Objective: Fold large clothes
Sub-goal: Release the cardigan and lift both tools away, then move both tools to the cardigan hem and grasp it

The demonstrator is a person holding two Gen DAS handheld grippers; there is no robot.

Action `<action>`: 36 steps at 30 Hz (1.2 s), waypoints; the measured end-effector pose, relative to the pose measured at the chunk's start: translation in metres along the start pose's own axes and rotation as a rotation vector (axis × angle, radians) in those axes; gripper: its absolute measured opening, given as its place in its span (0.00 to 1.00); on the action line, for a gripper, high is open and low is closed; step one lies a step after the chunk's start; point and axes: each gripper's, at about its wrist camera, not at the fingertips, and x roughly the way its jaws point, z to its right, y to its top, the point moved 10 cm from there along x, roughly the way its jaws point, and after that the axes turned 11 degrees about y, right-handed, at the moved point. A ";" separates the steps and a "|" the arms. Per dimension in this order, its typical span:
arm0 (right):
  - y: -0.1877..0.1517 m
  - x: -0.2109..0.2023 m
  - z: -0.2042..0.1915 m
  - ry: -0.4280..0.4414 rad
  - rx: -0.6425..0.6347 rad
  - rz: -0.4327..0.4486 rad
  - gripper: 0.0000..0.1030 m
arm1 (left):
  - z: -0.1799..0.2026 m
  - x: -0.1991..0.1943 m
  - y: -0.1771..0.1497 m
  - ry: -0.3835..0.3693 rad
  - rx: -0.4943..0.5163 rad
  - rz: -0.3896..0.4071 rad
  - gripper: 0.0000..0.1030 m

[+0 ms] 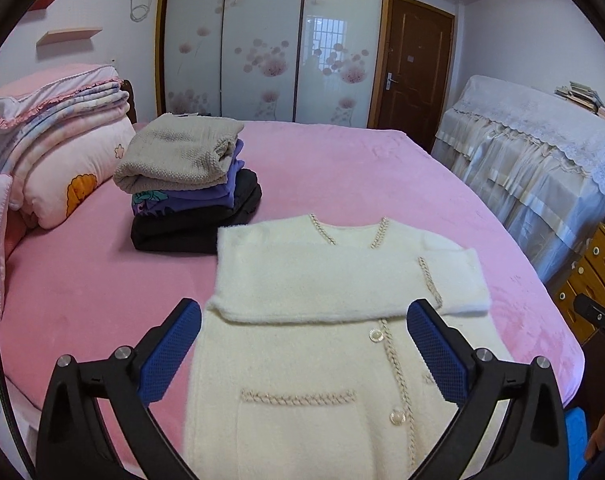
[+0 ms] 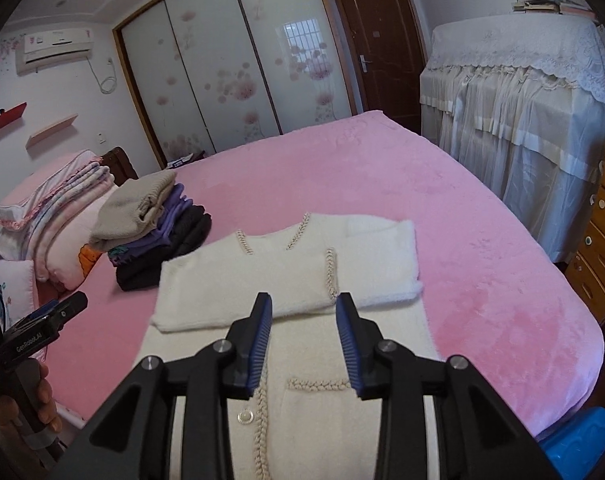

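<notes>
Bed seemingly clear right of cardigan; clothes stack blocks left

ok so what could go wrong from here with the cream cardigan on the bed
1. The fluffy cream cardigan with braided trim has both sleeves folded loosely across its chest; lifting the hem carelessly could slide them out of place.
2. Its lower part seems to reach the near edge of the pink plush bedspread, so it might slip off.
3. The stack of folded clothes topped by a beige knit sits right beside the cardigan's shoulder; a wide fold could knock it.
</notes>
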 end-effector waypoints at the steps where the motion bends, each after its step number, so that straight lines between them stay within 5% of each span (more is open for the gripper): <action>1: -0.004 -0.006 -0.002 0.006 -0.004 0.001 0.33 | 0.001 -0.007 -0.005 -0.002 0.002 0.001 0.99; 9: -0.033 -0.039 -0.011 0.026 -0.070 0.014 0.33 | 0.000 -0.042 -0.051 -0.011 0.012 -0.023 0.99; 20: -0.071 -0.045 -0.006 0.012 -0.128 0.019 0.33 | -0.035 -0.035 -0.099 0.011 -0.109 -0.037 0.99; 32: -0.111 -0.039 0.002 -0.016 -0.181 0.016 0.34 | -0.043 -0.023 -0.137 0.053 -0.010 -0.095 0.99; 35: -0.116 -0.036 0.005 -0.014 -0.197 0.037 0.46 | -0.044 -0.011 -0.153 0.061 0.009 -0.150 0.99; 36: -0.119 -0.033 0.006 -0.016 -0.202 0.029 0.60 | -0.045 -0.008 -0.158 0.063 0.008 -0.165 0.99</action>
